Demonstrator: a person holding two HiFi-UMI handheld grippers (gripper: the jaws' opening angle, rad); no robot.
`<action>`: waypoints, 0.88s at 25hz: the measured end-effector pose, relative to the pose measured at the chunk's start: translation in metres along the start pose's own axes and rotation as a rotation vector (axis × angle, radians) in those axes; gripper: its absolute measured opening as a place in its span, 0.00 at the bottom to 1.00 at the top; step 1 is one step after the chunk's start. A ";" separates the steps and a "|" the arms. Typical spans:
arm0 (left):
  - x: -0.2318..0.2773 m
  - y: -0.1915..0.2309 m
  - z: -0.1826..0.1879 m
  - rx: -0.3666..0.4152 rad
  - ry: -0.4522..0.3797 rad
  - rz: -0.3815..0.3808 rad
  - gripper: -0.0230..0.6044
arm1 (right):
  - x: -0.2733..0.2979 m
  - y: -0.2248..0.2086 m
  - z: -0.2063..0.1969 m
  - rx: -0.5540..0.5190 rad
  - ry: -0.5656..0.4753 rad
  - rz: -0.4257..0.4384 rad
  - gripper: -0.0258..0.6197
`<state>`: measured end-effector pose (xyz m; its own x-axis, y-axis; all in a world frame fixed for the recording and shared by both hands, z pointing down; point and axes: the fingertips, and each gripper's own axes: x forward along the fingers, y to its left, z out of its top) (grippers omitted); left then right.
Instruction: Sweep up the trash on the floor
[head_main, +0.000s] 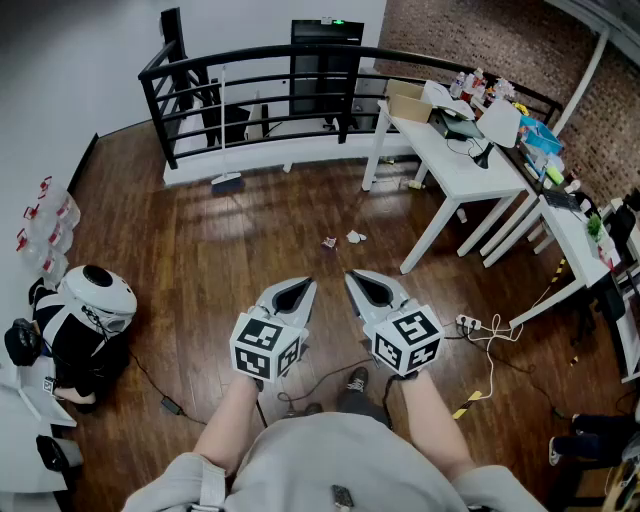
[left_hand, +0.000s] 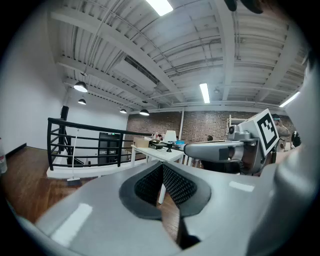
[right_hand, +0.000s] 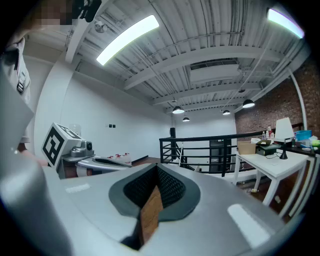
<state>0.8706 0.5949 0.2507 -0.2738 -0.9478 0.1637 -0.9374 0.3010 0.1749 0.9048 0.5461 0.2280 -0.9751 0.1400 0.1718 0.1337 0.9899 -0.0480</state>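
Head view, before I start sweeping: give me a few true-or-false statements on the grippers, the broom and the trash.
1. The left gripper and right gripper are both shut and hold nothing. True.
2. The broom is clamped in the left gripper. False: it leans on the black railing, apart from both grippers.
3. The trash lies on the wood floor ahead of the grippers, near the white table. True.
4. The trash sits on top of the white table. False: the scraps lie loose on the floor.
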 end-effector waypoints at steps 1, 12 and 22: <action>0.002 0.002 0.001 0.001 0.002 0.003 0.05 | 0.002 -0.002 -0.001 0.004 0.001 0.000 0.04; 0.068 0.047 0.011 0.024 0.031 0.014 0.05 | 0.066 -0.060 0.003 0.031 -0.015 0.035 0.04; 0.160 0.161 0.026 -0.016 0.069 0.089 0.05 | 0.199 -0.132 0.018 0.052 -0.004 0.126 0.04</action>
<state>0.6700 0.4888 0.2797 -0.3402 -0.9077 0.2457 -0.9062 0.3862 0.1723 0.6899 0.4429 0.2506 -0.9519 0.2628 0.1573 0.2458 0.9619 -0.1196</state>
